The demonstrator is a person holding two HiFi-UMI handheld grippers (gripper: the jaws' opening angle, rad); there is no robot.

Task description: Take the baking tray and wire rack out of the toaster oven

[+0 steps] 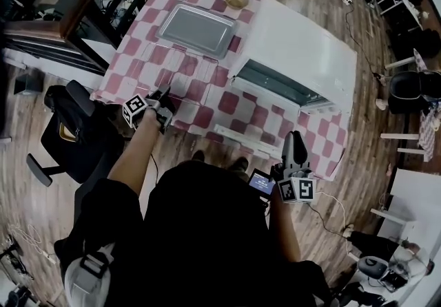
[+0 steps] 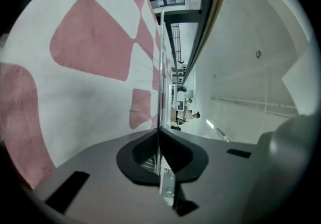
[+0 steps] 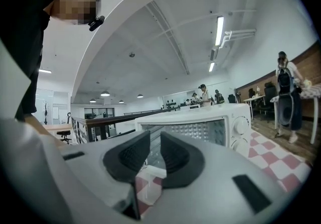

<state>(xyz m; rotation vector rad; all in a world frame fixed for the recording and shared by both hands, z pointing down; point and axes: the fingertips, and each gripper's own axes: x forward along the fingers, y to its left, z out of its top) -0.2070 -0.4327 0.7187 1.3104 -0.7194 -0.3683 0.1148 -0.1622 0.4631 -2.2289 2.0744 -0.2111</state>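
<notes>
"Where's the baking tray (image 1: pixel 196 29)?"
"It's a flat grey metal rectangle with rounded corners, lying on the pink-and-white checked cloth (image 1: pixel 148 58), left of the boxy white toaster oven (image 1: pixel 296 51). The oven's glass door (image 1: pixel 258 116) is dropped open."
"And the grippers?"
"The left gripper (image 1: pixel 165 96) is at the table's near-left edge, pads pressed together, empty. The right gripper (image 1: pixel 295 135) is at the near right, pads slightly apart, nothing between."

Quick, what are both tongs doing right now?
Left tongs: closed, holding nothing.
Right tongs: open a little, empty.
</notes>
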